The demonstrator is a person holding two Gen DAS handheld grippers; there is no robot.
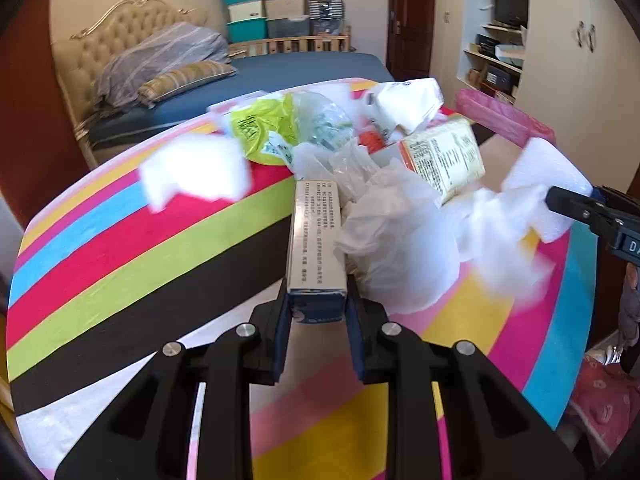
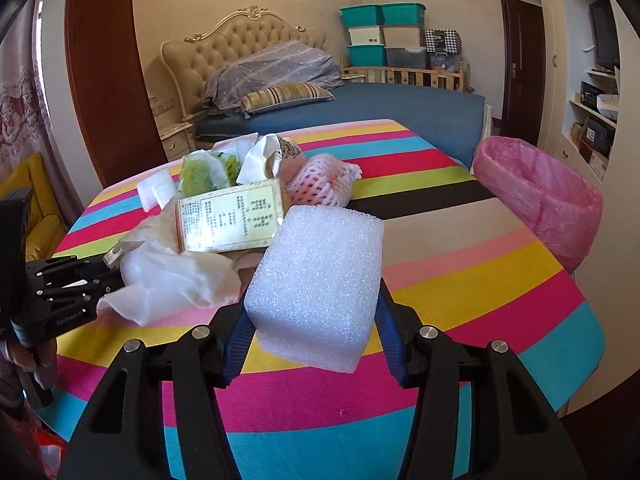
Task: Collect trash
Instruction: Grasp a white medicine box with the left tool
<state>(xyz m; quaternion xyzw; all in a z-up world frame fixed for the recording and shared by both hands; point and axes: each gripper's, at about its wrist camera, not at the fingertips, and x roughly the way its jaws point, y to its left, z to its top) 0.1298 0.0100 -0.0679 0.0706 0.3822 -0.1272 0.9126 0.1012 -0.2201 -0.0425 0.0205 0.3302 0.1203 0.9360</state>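
Note:
My left gripper [image 1: 318,312] is shut on the near end of a long narrow carton [image 1: 316,240] with a blue end and small print; the carton points away over the striped tablecloth [image 1: 132,248]. My right gripper [image 2: 312,320] is shut on a white foam block [image 2: 316,284] held above the cloth; the same block [image 1: 548,184] shows at the right of the left wrist view. A heap of trash lies beyond: crumpled clear plastic bags [image 1: 396,236], a yellow printed box [image 2: 232,220], a green bag [image 1: 264,128], pink foam fruit netting [image 2: 324,184].
A bin lined with a pink bag [image 2: 540,192] stands at the table's far right edge. A loose white foam piece [image 1: 196,172] lies on the left of the cloth. A bed [image 2: 360,108], stacked storage boxes [image 2: 384,36] and shelves [image 1: 496,56] are behind.

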